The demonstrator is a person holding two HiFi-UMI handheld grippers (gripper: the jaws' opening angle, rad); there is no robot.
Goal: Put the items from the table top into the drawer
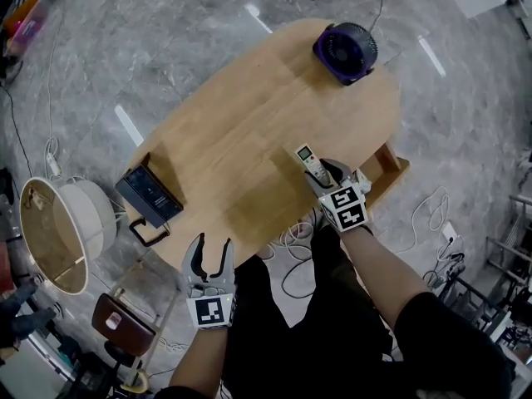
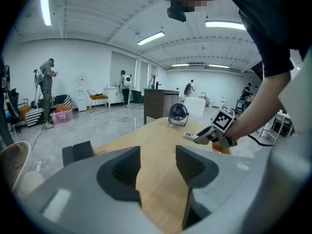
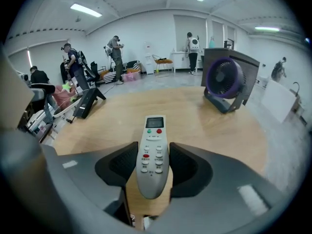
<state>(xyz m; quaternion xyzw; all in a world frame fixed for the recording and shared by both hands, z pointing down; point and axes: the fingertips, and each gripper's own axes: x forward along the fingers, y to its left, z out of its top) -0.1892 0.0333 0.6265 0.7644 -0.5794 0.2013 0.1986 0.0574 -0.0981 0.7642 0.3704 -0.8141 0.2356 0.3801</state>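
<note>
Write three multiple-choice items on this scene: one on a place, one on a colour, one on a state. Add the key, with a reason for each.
1. Where on the table does the fan stand?
A) at the end far from the person
B) at the near edge
C) in the middle

2. What colour is the fan?
A) white
B) purple
C) red

3. What is the state of the right gripper?
A) open and empty
B) shut with nothing in it
C) shut on the remote control

Key:
1 A: the head view shows the fan at the table's far end, opposite the person.
2 B: its housing is purple in the head view and in the right gripper view.
3 C: the right gripper view shows both pads against the sides of the remote control.
</note>
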